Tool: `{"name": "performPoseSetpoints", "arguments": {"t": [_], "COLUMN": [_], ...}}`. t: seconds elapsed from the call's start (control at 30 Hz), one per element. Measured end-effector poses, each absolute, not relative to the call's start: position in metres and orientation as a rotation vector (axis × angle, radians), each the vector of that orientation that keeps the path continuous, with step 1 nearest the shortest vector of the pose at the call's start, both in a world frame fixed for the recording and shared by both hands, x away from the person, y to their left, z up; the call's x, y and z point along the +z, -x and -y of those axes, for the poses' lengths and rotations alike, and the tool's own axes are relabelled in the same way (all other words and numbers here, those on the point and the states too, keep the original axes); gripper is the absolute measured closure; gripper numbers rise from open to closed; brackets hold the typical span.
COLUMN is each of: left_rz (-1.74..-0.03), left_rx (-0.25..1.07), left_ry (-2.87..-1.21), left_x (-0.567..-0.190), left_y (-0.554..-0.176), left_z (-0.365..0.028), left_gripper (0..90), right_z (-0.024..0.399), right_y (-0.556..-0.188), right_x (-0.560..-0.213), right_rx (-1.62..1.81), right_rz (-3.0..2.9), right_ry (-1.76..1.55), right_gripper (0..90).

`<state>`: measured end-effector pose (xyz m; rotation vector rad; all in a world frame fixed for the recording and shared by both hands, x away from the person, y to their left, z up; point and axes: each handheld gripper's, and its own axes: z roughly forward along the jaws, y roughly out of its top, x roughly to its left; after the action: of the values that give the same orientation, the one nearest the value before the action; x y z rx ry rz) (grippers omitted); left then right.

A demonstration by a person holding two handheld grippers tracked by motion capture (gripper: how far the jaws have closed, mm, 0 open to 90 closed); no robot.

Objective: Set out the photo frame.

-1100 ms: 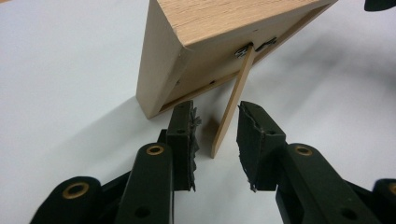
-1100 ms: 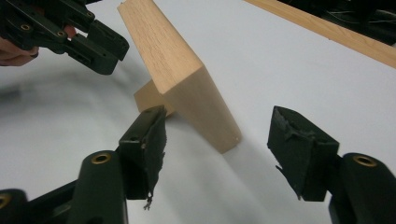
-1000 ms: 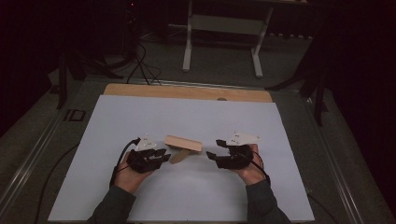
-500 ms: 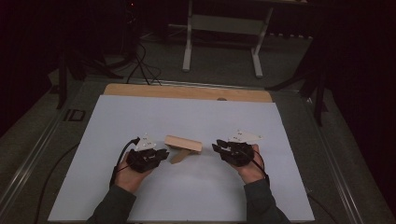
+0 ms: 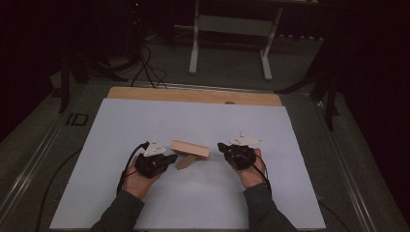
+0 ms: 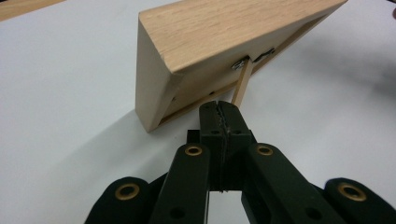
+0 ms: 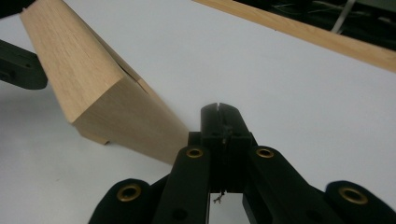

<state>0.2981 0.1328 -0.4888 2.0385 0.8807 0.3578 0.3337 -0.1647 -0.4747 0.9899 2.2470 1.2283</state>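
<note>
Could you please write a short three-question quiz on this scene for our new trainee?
1. True or false: the left gripper has its jaws wide open.
2. How does the wooden frame sit on the white sheet? A) flat on its face B) tilted, propped on a thin wooden leg C) lifted clear by both grippers
3. Fill in: in the high view, the frame lies ____ the left gripper and the right gripper.

Key
1. False: its jaws are shut, with nothing seen between them.
2. B: the left gripper view shows the leg coming down from the frame's back.
3. Between.
</note>
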Motion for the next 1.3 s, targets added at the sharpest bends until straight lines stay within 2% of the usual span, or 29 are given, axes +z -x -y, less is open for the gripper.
{"name": "performPoseSetpoints", "arguments": {"t": [0.57,1.3], "left_rz": [-0.882,-0.892], "left_rx": [0.384,0.386], "left_ry": [-2.053,-2.068], "left_x": [-0.491,-0.489], "left_y": [-0.305,-0.313], "left_z": [-0.121,-0.114], "left_gripper": [89.8,89.7], "right_z": [0.140,0.139], "right_y": [-0.345,-0.348], "right_x": [-0.479,-0.482], "right_rx": [1.281,1.307], "right_rz": [-2.279,-2.315], "right_ry": [-0.984,-0.964], "right_gripper": [89.8,89.8]}}
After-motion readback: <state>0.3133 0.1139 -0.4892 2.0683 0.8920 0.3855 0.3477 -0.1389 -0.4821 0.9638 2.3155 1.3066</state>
